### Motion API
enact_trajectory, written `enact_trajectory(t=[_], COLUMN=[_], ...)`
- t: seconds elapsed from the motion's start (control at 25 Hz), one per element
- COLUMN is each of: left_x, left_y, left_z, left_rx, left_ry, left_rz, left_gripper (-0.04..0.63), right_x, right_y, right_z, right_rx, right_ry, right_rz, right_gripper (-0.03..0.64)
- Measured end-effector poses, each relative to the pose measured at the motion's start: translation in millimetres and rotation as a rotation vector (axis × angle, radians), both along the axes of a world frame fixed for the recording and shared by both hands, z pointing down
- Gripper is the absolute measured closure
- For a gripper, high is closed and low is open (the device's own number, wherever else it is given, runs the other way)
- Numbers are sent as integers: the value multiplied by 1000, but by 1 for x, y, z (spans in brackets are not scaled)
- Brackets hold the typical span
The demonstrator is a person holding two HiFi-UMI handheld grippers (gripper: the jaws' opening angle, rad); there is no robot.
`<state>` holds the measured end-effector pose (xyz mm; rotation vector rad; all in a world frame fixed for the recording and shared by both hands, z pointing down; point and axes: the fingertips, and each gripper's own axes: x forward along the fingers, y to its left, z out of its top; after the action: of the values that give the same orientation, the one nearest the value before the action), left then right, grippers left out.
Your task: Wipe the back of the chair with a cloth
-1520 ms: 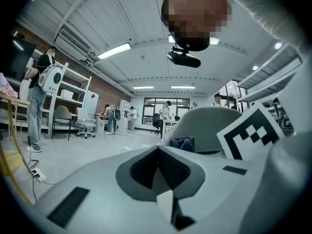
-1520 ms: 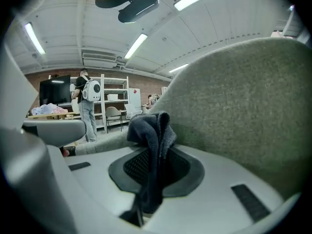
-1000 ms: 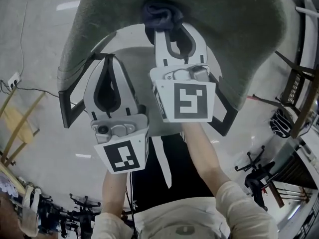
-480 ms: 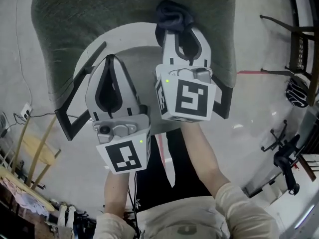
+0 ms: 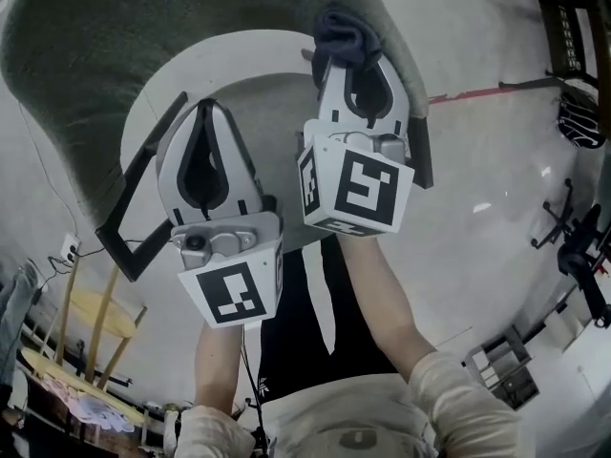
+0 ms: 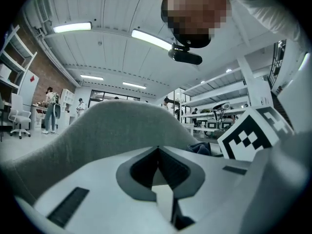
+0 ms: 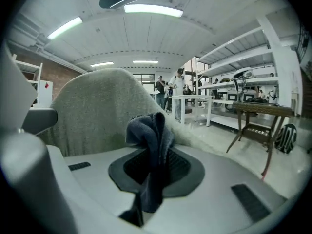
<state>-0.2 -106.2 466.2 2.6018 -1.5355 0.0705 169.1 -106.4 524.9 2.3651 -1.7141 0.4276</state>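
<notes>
The chair's grey-green fabric back curves across the top of the head view. My right gripper is shut on a bunched dark blue cloth, which presses against the back's rim near its right end. In the right gripper view the cloth hangs from the closed jaws of that gripper, with the chair back just behind. My left gripper is beside it, shut and empty, close to the chair. In the left gripper view that gripper's tips meet below the chair back.
The chair's black armrest frame runs at the left. Dark wooden chairs and office-chair bases stand at the right, a wooden stool at the lower left. A wooden side table, shelving and distant people fill the room.
The chair back has slid left and up in the head view. My right gripper with the cloth now sits nearer the right end of the rim. The left gripper keeps its place beside it.
</notes>
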Motion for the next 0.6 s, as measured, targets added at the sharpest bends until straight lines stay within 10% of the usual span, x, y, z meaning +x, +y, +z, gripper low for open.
enact_trajectory(t=[0.6], left_x=[35], left_y=[20], left_z=[5], left_rx=[-2], left_ry=[3], left_rz=[147], left_gripper=[580], right_x=[27], right_y=[66], right_z=[-3], right_rx=[-13], right_ry=[-6], right_rz=[239], right_gripper=[558])
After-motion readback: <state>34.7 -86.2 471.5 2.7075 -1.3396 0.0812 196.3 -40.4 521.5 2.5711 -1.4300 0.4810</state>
